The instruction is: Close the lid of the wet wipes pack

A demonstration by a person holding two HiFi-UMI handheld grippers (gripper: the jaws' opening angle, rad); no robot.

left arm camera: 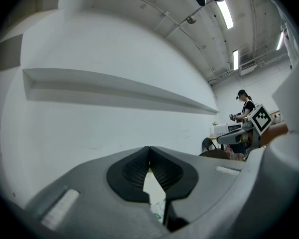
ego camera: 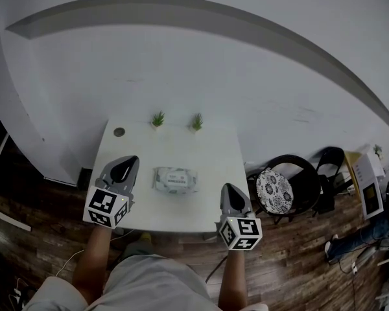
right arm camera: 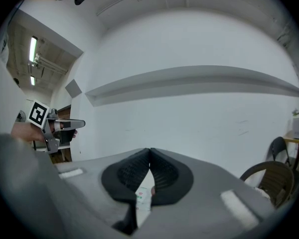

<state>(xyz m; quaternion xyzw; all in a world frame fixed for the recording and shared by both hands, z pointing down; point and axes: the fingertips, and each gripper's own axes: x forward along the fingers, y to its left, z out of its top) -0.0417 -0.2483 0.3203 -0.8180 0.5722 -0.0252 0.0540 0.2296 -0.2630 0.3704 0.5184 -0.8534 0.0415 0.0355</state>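
Note:
The wet wipes pack (ego camera: 176, 180), white with a pale label, lies flat in the middle of the small white table (ego camera: 207, 154); its lid looks down. My left gripper (ego camera: 122, 168) hovers at the pack's left, its jaws shut and empty. My right gripper (ego camera: 231, 196) hovers at the pack's right near the table's front edge, jaws also shut with nothing in them. In the left gripper view the black pads (left arm camera: 162, 171) meet at their tips. In the right gripper view the pads (right arm camera: 162, 172) meet too, and a sliver of the pack (right arm camera: 142, 198) shows below them.
Two small potted plants (ego camera: 158, 119) (ego camera: 197, 122) stand at the table's back edge, and a round disc (ego camera: 119, 132) lies at its back left corner. A black chair with a patterned cushion (ego camera: 274, 190) stands to the right. The white wall lies behind.

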